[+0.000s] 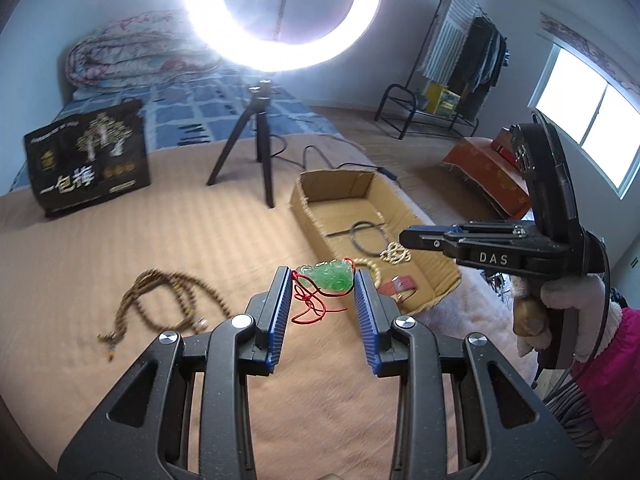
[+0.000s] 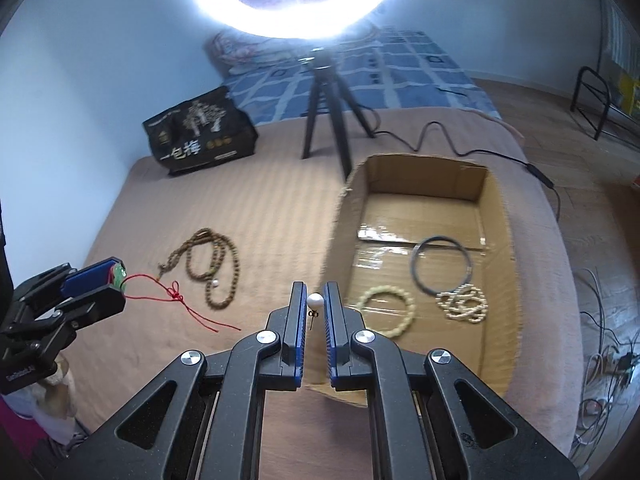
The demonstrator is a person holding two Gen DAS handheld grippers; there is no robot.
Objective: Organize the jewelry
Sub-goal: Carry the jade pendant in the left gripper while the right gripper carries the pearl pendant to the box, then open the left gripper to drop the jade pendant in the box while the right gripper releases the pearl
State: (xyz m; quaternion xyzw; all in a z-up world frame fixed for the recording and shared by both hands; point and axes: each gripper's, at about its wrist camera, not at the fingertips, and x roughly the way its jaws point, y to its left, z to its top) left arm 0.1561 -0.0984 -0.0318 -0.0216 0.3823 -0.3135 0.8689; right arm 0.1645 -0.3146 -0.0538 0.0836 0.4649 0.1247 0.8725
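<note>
My left gripper (image 1: 322, 278) is shut on a green jade pendant (image 1: 329, 275), whose red cord (image 1: 310, 304) dangles above the bedspread. It also shows in the right wrist view (image 2: 116, 278) at the left. My right gripper (image 2: 315, 300) is shut on a white pearl earring (image 2: 315, 301), held beside the left wall of a cardboard box (image 2: 496, 200). In the box lie a dark ring bangle (image 2: 442, 266), a cream bead bracelet (image 2: 386, 310) and a pearl strand (image 2: 464, 304). A brown bead necklace (image 2: 210, 266) lies on the bedspread.
A ring light on a black tripod (image 2: 332, 120) stands behind the box, its cable (image 2: 480, 148) trailing right. A black printed bag (image 2: 200, 136) sits at the back left. The bed edge drops off right of the box. A red item (image 1: 398, 286) lies in the box's near corner.
</note>
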